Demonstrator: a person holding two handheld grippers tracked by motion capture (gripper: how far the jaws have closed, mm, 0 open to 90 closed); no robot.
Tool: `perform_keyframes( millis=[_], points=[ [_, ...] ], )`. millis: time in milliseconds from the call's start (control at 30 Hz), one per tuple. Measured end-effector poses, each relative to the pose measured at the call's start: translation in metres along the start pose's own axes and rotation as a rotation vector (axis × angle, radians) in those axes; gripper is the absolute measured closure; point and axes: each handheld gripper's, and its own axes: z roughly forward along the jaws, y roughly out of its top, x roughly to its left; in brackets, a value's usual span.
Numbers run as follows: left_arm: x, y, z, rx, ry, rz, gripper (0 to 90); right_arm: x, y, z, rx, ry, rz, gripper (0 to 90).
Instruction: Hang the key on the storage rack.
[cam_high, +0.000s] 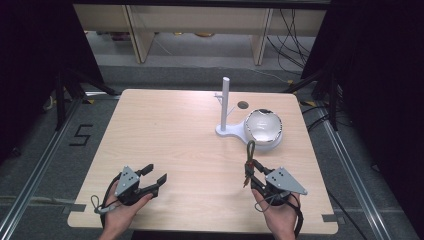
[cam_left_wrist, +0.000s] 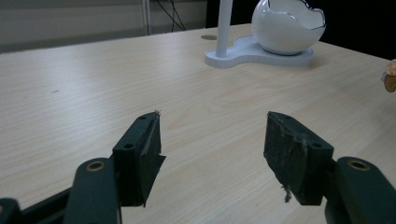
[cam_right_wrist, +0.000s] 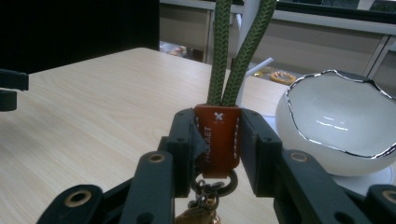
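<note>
My right gripper (cam_right_wrist: 217, 140) is shut on a keychain: its jaws squeeze the orange leather tab (cam_right_wrist: 217, 137), a green cord loop (cam_right_wrist: 238, 46) sticks up from it, and a metal ring hangs below. From above, the right gripper (cam_high: 251, 169) holds the keychain (cam_high: 249, 160) upright near the table's front right, just in front of the bowl. A white egg-shaped bowl (cam_high: 263, 127) shares a white base with an upright post (cam_high: 224, 102) that carries a small side peg. My left gripper (cam_high: 154, 175) rests open at the front left, nothing between its fingers (cam_left_wrist: 140, 154).
The light wooden table (cam_high: 165, 130) has a small round hole (cam_high: 243, 105) behind the stand. Dark floor, rails and black curtains surround it, with shelving legs beyond the far edge.
</note>
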Motion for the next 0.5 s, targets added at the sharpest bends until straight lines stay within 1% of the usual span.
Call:
perform_keyframes(
  millis=[33,67,100,133,167,200,233,267,300,333,367,400,433,467,500],
  points=[
    [-0.001,0.004,0.0,-0.008,-0.003,-0.002,35.9,0.001,0.002,0.0,-0.007,-0.009,-0.018,68.2],
    [-0.001,0.004,0.0,-0.008,-0.003,-0.002,35.8,0.001,0.002,0.0,-0.007,-0.009,-0.018,68.2],
    [-0.001,0.006,-0.001,-0.005,-0.007,-0.003,35.8,0.0,0.003,0.001,-0.017,-0.004,-0.041,68.2],
    [-0.003,0.01,-0.001,-0.006,-0.018,-0.005,35.9,0.003,0.005,0.001,-0.008,0.003,-0.02,68.1],
    [-0.004,0.012,0.0,-0.021,-0.035,-0.008,35.9,0.003,0.006,0.001,-0.016,-0.009,-0.034,68.1],
    [-0.004,0.012,0.0,-0.021,-0.035,-0.008,36.0,0.006,0.006,0.002,-0.017,0.002,-0.01,68.2],
    [-0.008,0.018,0.0,-0.019,-0.046,-0.016,36.2,0.006,0.007,0.003,-0.017,0.011,-0.012,68.2],
    [-0.008,0.018,0.0,-0.019,-0.046,-0.016,36.3,0.006,0.007,0.003,-0.017,0.011,-0.012,68.2],
    [-0.01,0.021,0.001,-0.029,-0.059,-0.015,36.3,0.006,0.008,0.004,-0.024,0.007,-0.035,68.2],
    [-0.011,0.023,0.001,-0.028,-0.065,-0.016,36.3,0.009,0.009,0.004,-0.016,0.007,-0.018,68.2],
    [-0.014,0.027,0.002,-0.032,-0.075,-0.017,36.3,0.009,0.01,0.004,-0.017,-0.001,-0.021,68.2],
    [-0.015,0.029,0.003,-0.036,-0.086,-0.014,36.4,0.01,0.01,0.006,-0.022,0.019,-0.012,68.2],
    [-0.02,0.035,0.005,-0.031,-0.096,-0.004,36.5,0.012,0.011,0.006,-0.015,0.018,-0.022,68.1],
    [-0.02,0.035,0.005,-0.031,-0.096,-0.004,36.5,0.012,0.011,0.006,-0.015,0.018,-0.022,68.1],
    [-0.022,0.038,0.006,-0.032,-0.105,-0.001,36.5,0.013,0.012,0.008,-0.026,0.03,-0.022,68.2]
  ],
)
